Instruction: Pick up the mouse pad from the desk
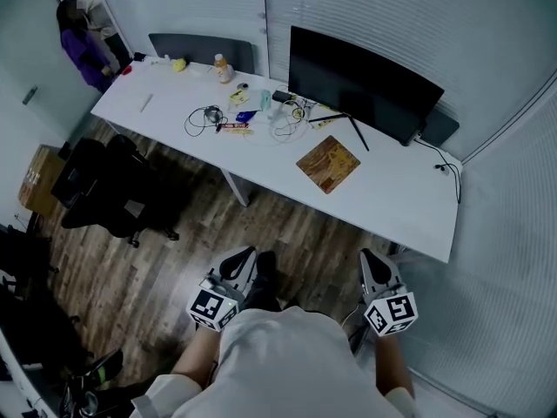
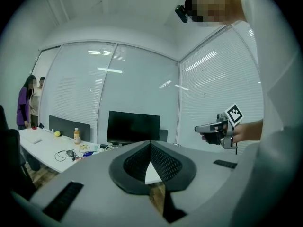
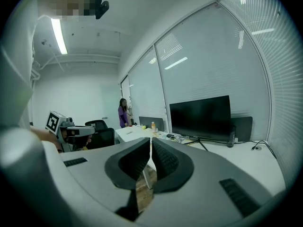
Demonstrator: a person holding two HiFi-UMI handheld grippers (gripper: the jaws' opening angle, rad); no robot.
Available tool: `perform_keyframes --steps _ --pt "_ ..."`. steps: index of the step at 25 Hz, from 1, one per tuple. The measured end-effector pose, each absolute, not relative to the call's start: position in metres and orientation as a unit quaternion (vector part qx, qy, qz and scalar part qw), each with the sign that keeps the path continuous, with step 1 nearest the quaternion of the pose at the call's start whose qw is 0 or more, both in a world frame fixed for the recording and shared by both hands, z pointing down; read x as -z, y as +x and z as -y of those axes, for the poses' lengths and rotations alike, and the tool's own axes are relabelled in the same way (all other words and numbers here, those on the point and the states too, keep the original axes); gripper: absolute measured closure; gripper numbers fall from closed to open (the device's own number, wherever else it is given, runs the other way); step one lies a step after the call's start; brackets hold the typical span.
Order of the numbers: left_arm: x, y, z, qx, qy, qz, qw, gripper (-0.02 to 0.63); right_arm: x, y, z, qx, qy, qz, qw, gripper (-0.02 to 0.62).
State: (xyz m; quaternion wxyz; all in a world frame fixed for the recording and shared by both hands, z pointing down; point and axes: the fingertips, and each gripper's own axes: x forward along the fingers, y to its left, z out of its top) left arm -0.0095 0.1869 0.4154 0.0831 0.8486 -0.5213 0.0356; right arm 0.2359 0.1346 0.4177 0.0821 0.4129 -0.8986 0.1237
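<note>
Left gripper and right gripper: jaws together, empty. Mouse pad lies well ahead on desk; probably thin, light, flexible. Pinch its nearest corner.

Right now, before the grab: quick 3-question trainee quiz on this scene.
1. True or false: the mouse pad lies on the desk, in front of the monitor.
2. The left tongs and right tongs are: A) both shut, empty; B) both open; C) gripping the pad.
3. What furniture stands on the floor by the desk's left end, head view?
Key: 1 true; 2 A; 3 a black office chair.
</note>
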Motion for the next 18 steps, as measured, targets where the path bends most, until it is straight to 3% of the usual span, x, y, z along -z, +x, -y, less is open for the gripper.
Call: perform_keyframes --steps 18 --pt "-0.432 -0.072 -0.033 -0.058 0.891 0.442 0.083 0.589 -0.428 0.164 -0.01 -0.14 0.468 0.866 0.105 0.563"
